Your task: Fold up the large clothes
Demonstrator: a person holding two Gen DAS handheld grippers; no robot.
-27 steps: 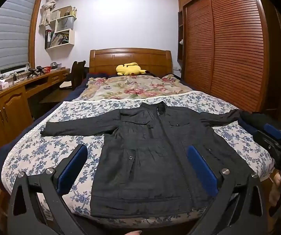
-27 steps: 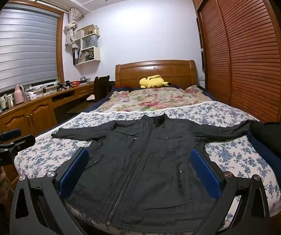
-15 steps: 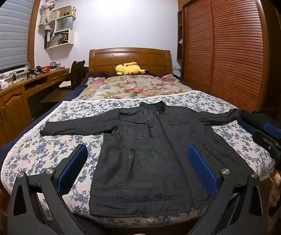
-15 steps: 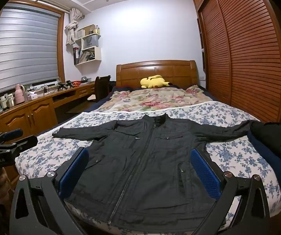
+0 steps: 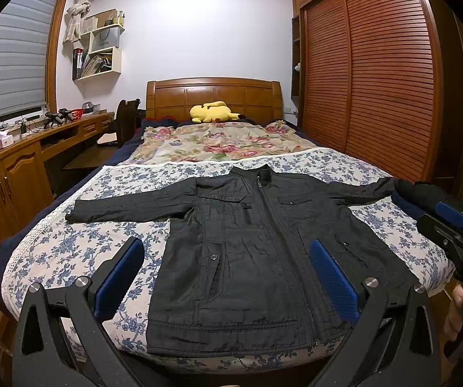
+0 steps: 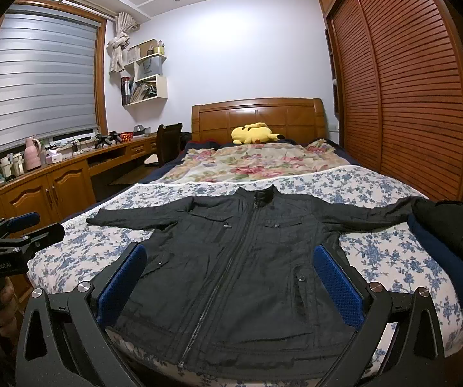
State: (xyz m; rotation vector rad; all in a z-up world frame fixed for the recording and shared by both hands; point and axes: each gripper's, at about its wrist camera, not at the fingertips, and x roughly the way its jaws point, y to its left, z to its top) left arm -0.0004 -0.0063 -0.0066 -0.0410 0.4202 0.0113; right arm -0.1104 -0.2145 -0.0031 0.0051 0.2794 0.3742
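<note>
The black jacket [image 5: 257, 258] lies flat on the bed [image 5: 70, 258], filling the middle of both views, collar at the top, hem at the bottom (zip running up the frame). The left gripper [image 5: 226, 277] and the right gripper [image 6: 228, 282] are both wide open and hold nothing. The hem is closest. One sleeve reaches toward each gripper's side.
</note>
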